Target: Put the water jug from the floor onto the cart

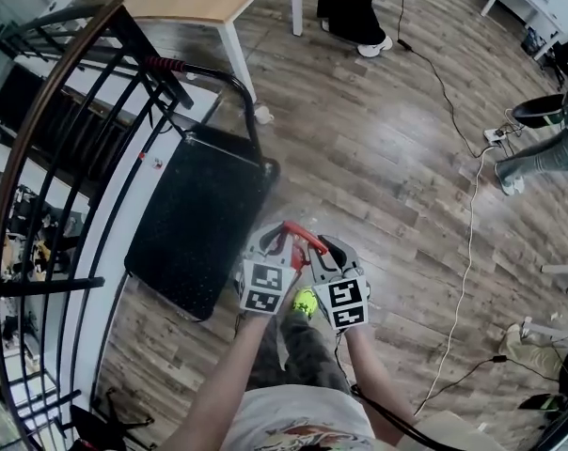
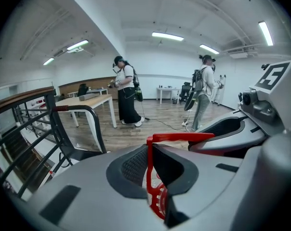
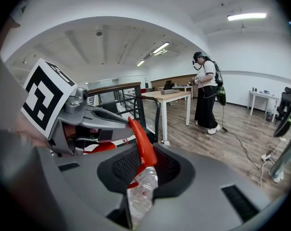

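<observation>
Both grippers are pinched on one thin strap. The left gripper [image 2: 152,170] is closed narrow on the upright part of the red handle [image 2: 179,138], and the right gripper [image 3: 143,170] is clamped on the same handle just above the clear plastic of the water jug [image 3: 141,189].

In the head view the jug's body is hidden beneath the grippers, over the wood floor [image 1: 406,158] just beside the black cart [image 1: 204,219].

My worry is weight. A full jug could slide the handle through the pads or twist it. If my hands rise unevenly it could swing into the deck's edge and nudge the cart away.
</observation>
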A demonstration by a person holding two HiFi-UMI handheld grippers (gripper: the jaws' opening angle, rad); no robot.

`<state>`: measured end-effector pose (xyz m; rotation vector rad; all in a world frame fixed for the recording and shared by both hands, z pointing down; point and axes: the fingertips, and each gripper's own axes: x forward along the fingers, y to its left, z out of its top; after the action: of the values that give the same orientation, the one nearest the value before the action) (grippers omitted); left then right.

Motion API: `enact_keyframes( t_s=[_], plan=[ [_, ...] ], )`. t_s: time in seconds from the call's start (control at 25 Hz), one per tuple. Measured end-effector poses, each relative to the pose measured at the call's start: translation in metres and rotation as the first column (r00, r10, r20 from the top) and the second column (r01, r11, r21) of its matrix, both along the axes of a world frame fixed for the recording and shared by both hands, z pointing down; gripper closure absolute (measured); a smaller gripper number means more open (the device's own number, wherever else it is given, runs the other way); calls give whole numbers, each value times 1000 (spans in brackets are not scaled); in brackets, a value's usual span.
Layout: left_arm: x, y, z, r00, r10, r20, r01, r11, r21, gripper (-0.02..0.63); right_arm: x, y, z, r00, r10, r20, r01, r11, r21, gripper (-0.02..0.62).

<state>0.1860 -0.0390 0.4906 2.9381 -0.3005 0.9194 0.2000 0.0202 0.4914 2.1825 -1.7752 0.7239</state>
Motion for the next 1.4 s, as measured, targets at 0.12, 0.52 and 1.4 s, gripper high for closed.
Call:
enact_keyframes(
  t_s=[0.12,0.52,1.4],
  plan=[
    [-8,-15,-1,999,-33,-9,33,999,-5,572,-7,-16,-2,999,-33,-10,33,999,-3,518],
    [-37,-65,0,995,-95,-24,94,995,-30,572,-33,-67,-2,995,-100,-19,99,995,-21,518],
    [-113,-226,-7,985,-173,-22,172,984,-52,574,-106,-230,-10,978,-207,-16,206,978,-36,520]
  ],
)
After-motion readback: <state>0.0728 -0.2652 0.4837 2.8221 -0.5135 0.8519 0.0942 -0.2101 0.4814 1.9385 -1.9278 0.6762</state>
